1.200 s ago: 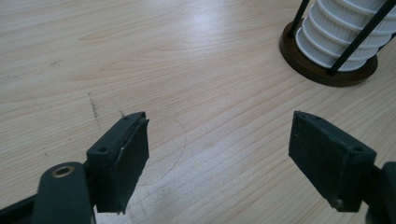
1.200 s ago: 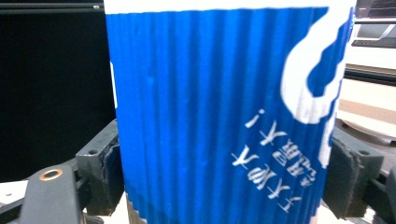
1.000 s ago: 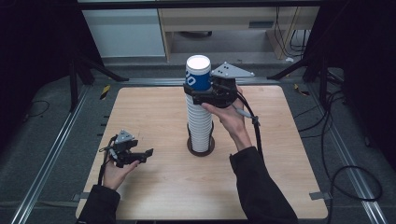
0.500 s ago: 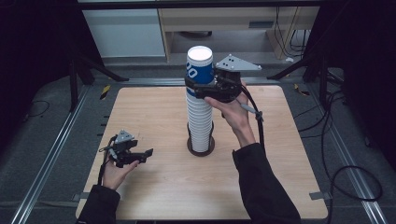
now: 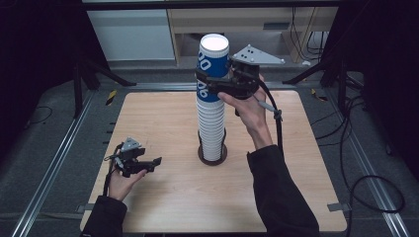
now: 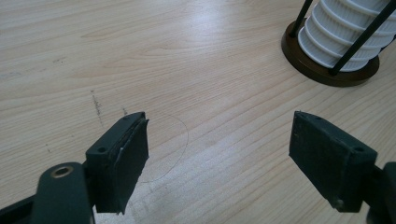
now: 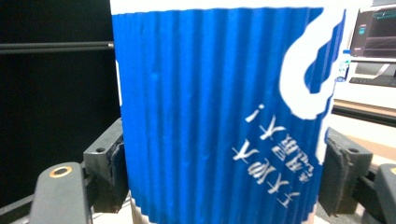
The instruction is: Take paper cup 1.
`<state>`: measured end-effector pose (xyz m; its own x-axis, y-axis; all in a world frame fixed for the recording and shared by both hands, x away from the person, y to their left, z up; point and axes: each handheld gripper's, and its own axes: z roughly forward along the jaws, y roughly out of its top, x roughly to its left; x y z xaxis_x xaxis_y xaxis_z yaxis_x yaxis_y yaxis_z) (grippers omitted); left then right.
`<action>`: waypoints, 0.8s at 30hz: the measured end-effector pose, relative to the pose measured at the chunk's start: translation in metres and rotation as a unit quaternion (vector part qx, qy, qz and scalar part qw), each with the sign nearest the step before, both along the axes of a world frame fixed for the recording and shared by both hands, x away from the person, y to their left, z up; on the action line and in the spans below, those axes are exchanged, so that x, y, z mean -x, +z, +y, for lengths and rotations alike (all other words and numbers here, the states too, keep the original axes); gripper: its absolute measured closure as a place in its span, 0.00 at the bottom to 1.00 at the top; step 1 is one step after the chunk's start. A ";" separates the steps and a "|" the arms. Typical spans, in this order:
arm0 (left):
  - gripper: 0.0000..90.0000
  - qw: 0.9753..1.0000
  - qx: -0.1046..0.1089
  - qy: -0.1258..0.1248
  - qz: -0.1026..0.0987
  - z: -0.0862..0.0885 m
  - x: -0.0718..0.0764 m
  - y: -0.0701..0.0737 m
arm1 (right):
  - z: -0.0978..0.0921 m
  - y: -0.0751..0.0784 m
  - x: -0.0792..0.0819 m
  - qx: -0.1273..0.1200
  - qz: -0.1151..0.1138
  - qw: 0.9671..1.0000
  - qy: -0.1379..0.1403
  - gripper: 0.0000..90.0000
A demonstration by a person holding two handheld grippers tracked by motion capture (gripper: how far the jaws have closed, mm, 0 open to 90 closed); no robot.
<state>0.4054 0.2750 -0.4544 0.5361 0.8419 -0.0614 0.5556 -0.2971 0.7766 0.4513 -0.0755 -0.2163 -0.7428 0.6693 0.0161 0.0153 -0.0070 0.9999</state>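
A tall stack of white-rimmed paper cups [image 5: 211, 129] stands in a dark round holder [image 5: 212, 155] at the middle of the wooden table [image 5: 158, 113]. The top cup [image 5: 212, 64] is blue with white print. My right gripper [image 5: 213, 85] is shut on the blue cup's sides, high above the table. In the right gripper view the blue cup [image 7: 219, 112] sits between both pads of the right gripper [image 7: 219, 177]. My left gripper [image 5: 150, 163] lies low at the table's front left, open. Its view shows the left gripper [image 6: 219, 158] with bare wood between its jaws, and the stack [image 6: 345, 32] on its holder [image 6: 322, 70] farther off.
Thin black rods [image 6: 359, 39] rise from the holder around the stack. Metal rails [image 5: 54, 163] run along the table's left and right sides. Cables [image 5: 365, 192] trail on the floor at the right, and cabinets [image 5: 133, 34] stand beyond the far edge.
My right gripper has risen with the blue cup, drawing it higher at the top of the stack. The left gripper has stayed where it was.
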 end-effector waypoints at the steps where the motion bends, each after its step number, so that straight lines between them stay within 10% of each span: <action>1: 0.22 1.000 0.000 0.000 0.000 0.000 0.000 0.000 | -0.001 0.002 0.000 -0.002 -0.001 1.000 -0.001 0.23; 13: 0.22 1.000 0.001 -0.001 -0.001 0.000 0.001 0.001 | -0.031 0.019 0.016 -0.011 -0.033 0.999 -0.029 0.23; 24: 0.22 1.000 0.000 -0.006 -0.004 -0.003 0.003 0.005 | -0.082 -0.008 0.037 0.015 -0.017 0.998 -0.063 0.23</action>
<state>0.4026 0.2720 -0.4497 0.5470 0.8352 -0.0570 0.5455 -0.3039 0.7811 0.4138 -0.1574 -0.2244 -0.6530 0.7568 -0.0287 -0.0177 0.0226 0.9996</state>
